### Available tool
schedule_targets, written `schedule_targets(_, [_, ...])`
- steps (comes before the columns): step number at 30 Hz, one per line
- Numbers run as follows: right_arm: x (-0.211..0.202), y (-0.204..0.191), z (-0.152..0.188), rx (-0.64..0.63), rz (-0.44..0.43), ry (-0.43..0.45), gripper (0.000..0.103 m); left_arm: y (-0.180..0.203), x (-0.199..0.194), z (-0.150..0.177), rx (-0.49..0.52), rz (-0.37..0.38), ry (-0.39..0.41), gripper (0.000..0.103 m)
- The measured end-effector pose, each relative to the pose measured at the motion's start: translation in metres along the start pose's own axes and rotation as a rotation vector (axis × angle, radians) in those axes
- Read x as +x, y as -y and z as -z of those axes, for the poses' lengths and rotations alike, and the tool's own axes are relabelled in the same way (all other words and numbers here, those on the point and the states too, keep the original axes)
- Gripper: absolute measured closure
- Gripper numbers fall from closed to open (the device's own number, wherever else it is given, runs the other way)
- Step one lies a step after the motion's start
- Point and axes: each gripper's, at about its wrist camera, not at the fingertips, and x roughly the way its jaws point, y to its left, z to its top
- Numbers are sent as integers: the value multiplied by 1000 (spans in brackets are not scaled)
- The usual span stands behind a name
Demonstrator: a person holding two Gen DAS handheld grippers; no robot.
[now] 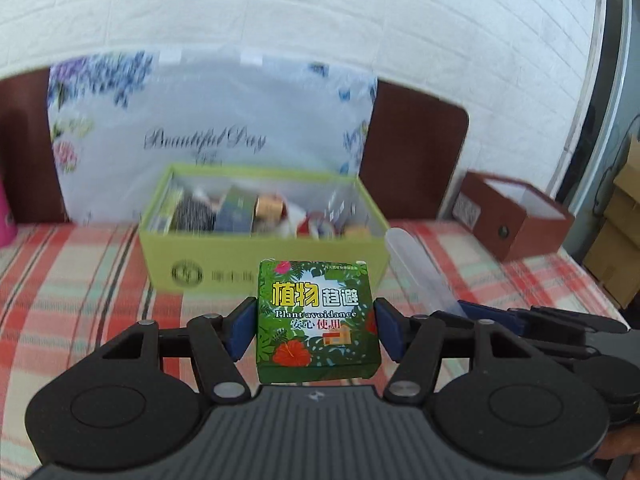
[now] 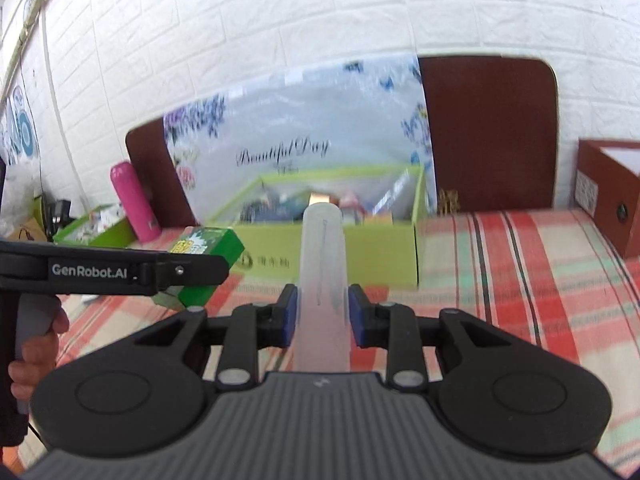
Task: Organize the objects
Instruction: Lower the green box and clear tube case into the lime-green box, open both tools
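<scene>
The place looked like a bedroom in a home, centred on a bed covered with a red, green and cream plaid sheet. Behind the bed stood a dark brown headboard against a white brick-patterned wall, with a bagged floral pillow propped against it. A pink flask stood beside the bed's far left corner.

Open box on cloth-covered surface, filled with small items; floral bag upright behind it, headboard behind that. Drawer box to right; bottle to left.
</scene>
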Motion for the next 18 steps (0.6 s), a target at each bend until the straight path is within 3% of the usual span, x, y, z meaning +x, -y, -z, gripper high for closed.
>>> schedule_targets(8, [67,18,-65,-33,41,57,76,-9,42,-67,-42,-60,81,38])
schedule_targets(16, [142,27,-77,-107,71,66,76,-26,99,-93,-59,-107,89,37])
schedule_targets(17, [152,25,-74,-142,83,54,74,-29,106,-90,-63,-102,98,28])
schedule_targets(18, [160,23,-69,-181,99,43,59,-32,112,-87,-72,-105,93,20])
